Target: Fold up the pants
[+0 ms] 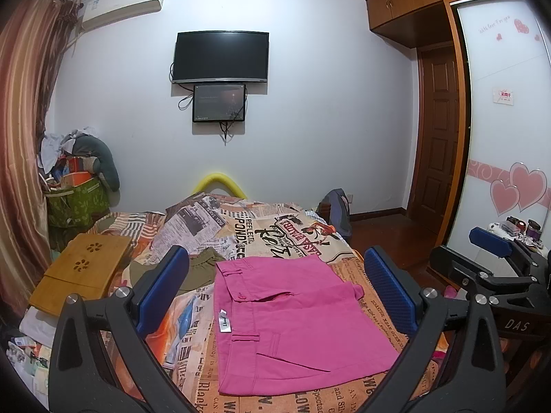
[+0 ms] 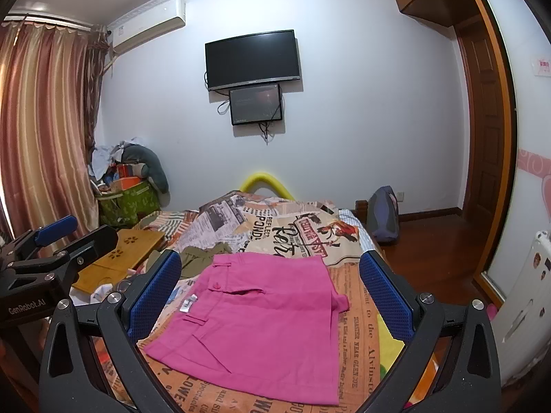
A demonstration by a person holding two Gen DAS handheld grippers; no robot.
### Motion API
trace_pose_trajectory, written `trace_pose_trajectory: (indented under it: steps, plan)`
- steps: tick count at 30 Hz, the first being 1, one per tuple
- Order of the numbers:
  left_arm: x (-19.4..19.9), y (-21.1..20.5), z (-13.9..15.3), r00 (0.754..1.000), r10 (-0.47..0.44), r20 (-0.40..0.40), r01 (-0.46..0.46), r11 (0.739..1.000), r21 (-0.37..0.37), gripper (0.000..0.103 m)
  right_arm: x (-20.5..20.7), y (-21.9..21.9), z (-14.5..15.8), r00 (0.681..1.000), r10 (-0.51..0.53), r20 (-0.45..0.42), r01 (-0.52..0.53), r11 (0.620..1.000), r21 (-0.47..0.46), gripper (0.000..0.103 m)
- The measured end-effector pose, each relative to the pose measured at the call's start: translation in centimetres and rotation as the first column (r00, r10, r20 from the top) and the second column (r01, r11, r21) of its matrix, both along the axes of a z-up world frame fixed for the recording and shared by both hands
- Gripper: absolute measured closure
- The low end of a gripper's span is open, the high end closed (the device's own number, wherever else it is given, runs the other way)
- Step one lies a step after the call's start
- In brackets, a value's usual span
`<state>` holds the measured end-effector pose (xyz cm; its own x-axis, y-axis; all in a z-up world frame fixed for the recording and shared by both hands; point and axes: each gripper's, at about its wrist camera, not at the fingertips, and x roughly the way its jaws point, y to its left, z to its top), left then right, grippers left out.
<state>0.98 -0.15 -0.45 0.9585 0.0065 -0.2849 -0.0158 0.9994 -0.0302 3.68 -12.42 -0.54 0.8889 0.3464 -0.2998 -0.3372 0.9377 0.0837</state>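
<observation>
**Pink pants lying flat on the bed, both tools hovering open**

I am holding my left tool [image 1: 275, 292] and my right tool [image 2: 270, 292] above the bed [image 1: 344, 237], each with its blue pads spread wide apart and gripping nothing. One pair of pink pants [image 1: 289, 323] is filling the lower centre of both views, lying flat on the newspaper-print bedspread, apparently already folded into a compact rectangle. The cloth is looking soft, light and limp, so I am judging the corners or the waistband edge the best places to pinch. One olive garment [image 1: 201, 268] is sitting beside it at centre left, near one bamboo lap tray [image 1: 81, 275].
</observation>
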Motion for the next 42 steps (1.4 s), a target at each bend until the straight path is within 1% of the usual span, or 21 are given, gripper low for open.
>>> trace_pose_trajectory:
  steps: [3, 7, 12, 15, 19, 21, 25, 28, 32, 34, 36, 38, 40, 42]
  plan:
    - [0.2, 0.1, -0.1, 1.0, 0.002, -0.006, -0.002, 1.0, 0.002, 0.0, 0.3, 0.0, -0.4, 1.0, -0.001, -0.006, 0.001, 1.0, -0.001, 0.0]
    - [1.2, 0.5, -0.6, 0.999, -0.001, -0.035, 0.001, 1.0, 0.001, 0.0, 1.3, -0.1, -1.2, 1.0, -0.009, -0.024, 0.008, 1.0, -0.014, 0.0]
    - [4.0, 1.2, -2.4, 0.992, -0.005, -0.127, 0.005, 1.0, 0.0, 0.0, 3.5, -0.7, -3.3, 0.995, -0.021, -0.094, 0.019, 1.0, -0.024, 0.0]
    - [5.9, 1.9, -4.1, 0.981, -0.014, -0.192, 0.013, 1.0, -0.009, 0.0, 5.4, -1.4, -5.0, 0.986, -0.057, -0.154, 0.051, 0.998, -0.04, 0.0]
    - [8.6, 3.1, -6.8, 0.964, 0.01, -0.265, -0.009, 1.0, 0.005, 0.0, 7.8, -2.4, -7.2, 0.969, -0.09, -0.232, 0.075, 0.995, -0.072, 0.0]
    - [10.0, 3.9, -8.1, 0.95, 0.024, -0.311, -0.024, 1.0, 0.002, 0.0, 8.5, -2.8, -8.0, 0.961, -0.112, -0.254, 0.088, 0.991, -0.103, 0.0]
    - [13.0, 5.9, -10.9, 0.915, 0.026, -0.403, -0.044, 0.998, -0.036, 0.0, 10.1, -3.1, -9.7, 0.946, -0.17, -0.276, 0.114, 0.972, -0.206, 0.0]
    - [15.2, 6.9, -12.7, 0.884, 0.045, -0.465, -0.066, 0.997, -0.03, 0.0, 11.4, -3.3, -11.0, 0.935, -0.183, -0.303, 0.112, 0.964, -0.239, 0.0]
    - [17.8, 7.7, -14.9, 0.851, 0.033, -0.524, -0.049, 0.999, -0.017, 0.0, 13.4, -3.7, -12.8, 0.919, -0.147, -0.365, 0.072, 0.975, -0.212, 0.0]
    - [18.9, 7.9, -16.0, 0.833, 0.015, -0.553, -0.032, 0.999, -0.021, 0.0, 14.4, -3.5, -13.6, 0.912, -0.135, -0.387, 0.055, 0.976, -0.209, 0.0]
    - [20.0, 8.1, -16.9, 0.821, 0.0, -0.571, -0.016, 1.0, -0.022, 0.0, 15.6, -3.3, -14.4, 0.904, -0.13, -0.407, 0.045, 0.976, -0.213, 0.001]
    - [20.9, 8.1, -17.6, 0.814, 0.001, -0.581, -0.004, 1.0, -0.004, 0.0, 16.9, -3.2, -15.3, 0.897, -0.119, -0.426, 0.03, 0.978, -0.208, 0.002]
    - [22.1, 7.9, -18.6, 0.793, -0.003, -0.609, 0.018, 1.0, 0.018, 0.0, 18.3, -3.1, -16.2, 0.887, -0.105, -0.45, 0.015, 0.98, -0.2, 0.003]
    - [23.1, 8.1, -19.4, 0.775, -0.021, -0.631, 0.034, 0.999, 0.009, 0.006, 19.2, -2.9, -16.9, 0.875, -0.09, -0.475, -0.002, 0.982, -0.191, 0.009]
